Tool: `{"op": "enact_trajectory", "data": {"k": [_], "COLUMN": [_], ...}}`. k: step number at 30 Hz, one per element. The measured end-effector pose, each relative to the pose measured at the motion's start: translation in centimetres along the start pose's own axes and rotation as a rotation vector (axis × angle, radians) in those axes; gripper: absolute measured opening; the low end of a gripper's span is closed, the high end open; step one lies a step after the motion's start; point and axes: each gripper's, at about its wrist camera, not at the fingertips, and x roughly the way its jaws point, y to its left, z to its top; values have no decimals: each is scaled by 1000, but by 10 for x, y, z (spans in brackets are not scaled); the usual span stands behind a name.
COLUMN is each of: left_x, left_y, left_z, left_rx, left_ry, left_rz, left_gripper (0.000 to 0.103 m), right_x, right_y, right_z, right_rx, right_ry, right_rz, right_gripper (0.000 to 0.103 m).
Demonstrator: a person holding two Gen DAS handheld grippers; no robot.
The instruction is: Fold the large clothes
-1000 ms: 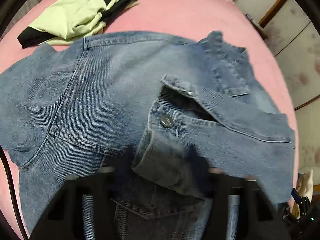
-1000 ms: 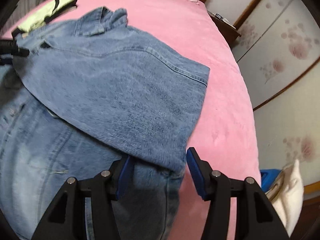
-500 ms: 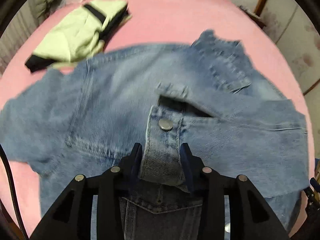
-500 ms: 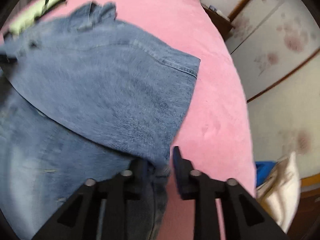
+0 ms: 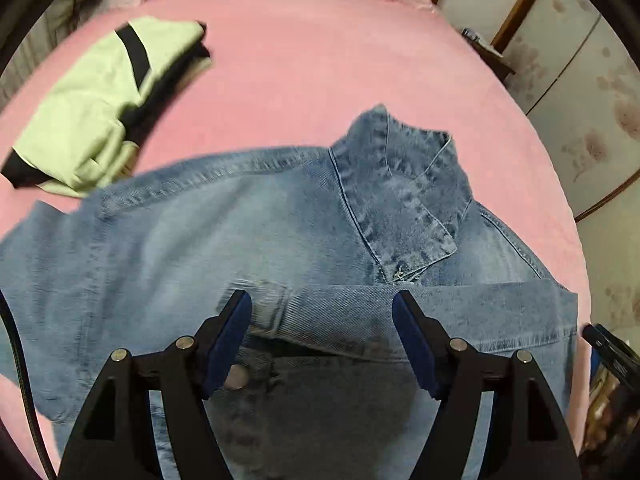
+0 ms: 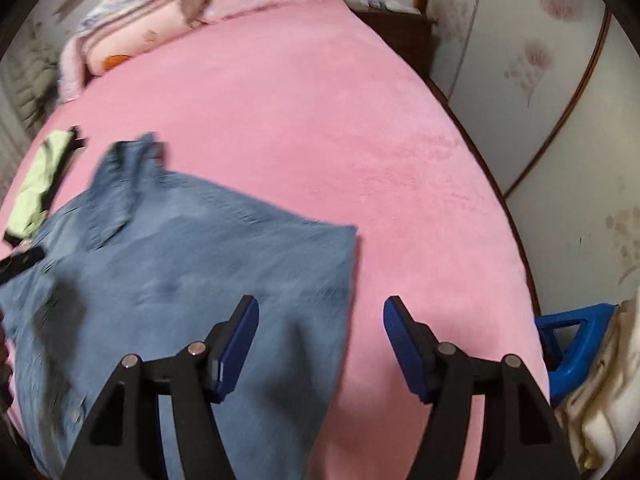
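Denim jacket point(image 5: 280, 240): faded blue twill, heavy stitched seams, collar point(image 5: 400, 184) upright and creased, a metal button point(image 5: 236, 380) by the cuff. It lies spread on the bed point(image 5: 320, 60), one sleeve folded across the body. Bedcover is pink, plush and smooth. A folded pale-green garment with black bands point(image 5: 100, 112) sits beyond the jacket, apart from it. Pillows point(image 6: 132, 28) at the headboard; floral-patterned panels point(image 6: 532, 52) line the wall; a blue plastic item point(image 6: 568, 344) stands beside the bed.

Left gripper point(image 5: 322, 340): jaws have just been opening and stand apart above the folded sleeve, pads clear of the cloth; half a second ago they pinched the cuff. Right gripper point(image 6: 320, 344): jaws likewise just opened, holding nothing, over the jacket's edge, having earlier clamped the hem.
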Motion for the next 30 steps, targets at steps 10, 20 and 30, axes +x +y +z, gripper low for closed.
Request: {"op": "enact_trajectory", "data": {"k": [10, 20, 30], "left_x": [42, 49, 0], "left_y": [-20, -8, -37], "left_z": [-19, -23, -29], "left_rx": [205, 187, 167], "left_ry": [34, 9, -40], "left_rz": [244, 263, 210], "left_gripper": [72, 73, 81], "right_x": [51, 48, -9], "right_y": [-9, -37, 39], "right_z": [20, 4, -15], "right_rx": [23, 42, 18], "right_ry": [76, 51, -10], "right_rz": [41, -179, 77], "right_gripper": [5, 0, 7]}}
